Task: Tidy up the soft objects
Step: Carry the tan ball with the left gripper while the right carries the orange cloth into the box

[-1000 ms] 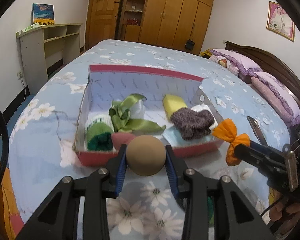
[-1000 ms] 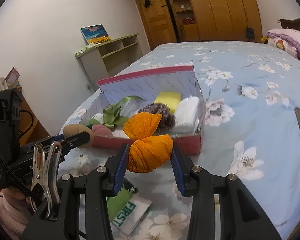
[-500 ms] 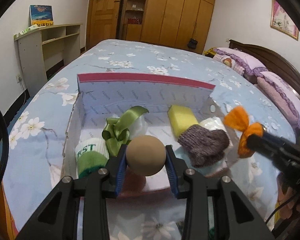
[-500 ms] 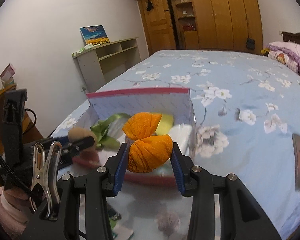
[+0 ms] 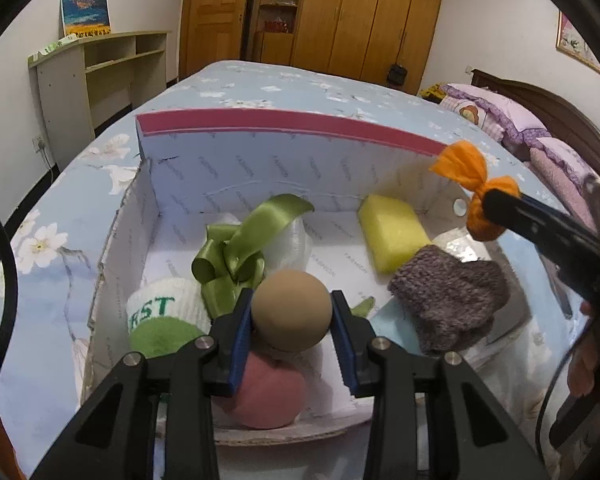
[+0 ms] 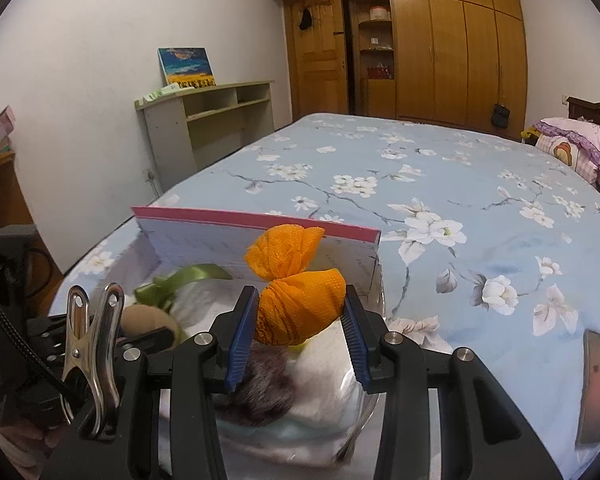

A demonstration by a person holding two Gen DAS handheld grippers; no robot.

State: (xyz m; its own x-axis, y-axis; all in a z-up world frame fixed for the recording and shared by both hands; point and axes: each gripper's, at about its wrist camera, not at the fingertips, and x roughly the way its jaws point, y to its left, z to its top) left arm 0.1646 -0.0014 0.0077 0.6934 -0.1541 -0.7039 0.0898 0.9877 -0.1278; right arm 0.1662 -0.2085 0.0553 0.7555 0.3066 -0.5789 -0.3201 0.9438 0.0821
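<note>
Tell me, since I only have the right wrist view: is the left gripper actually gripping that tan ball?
Observer: Yes. The left wrist view shows the left gripper shut on the tan ball, over the near end of the box.
Operator: Anything under it?
Observer: A pink round sponge lies on the box floor just below the ball.
Operator: What does my orange bundle hide?
Observer: A yellow sponge, lying toward the box's far wall.

The pink ball [image 5: 266, 394] and grey knit [image 6: 256, 390] sit partly hidden behind tool fingers.
</note>
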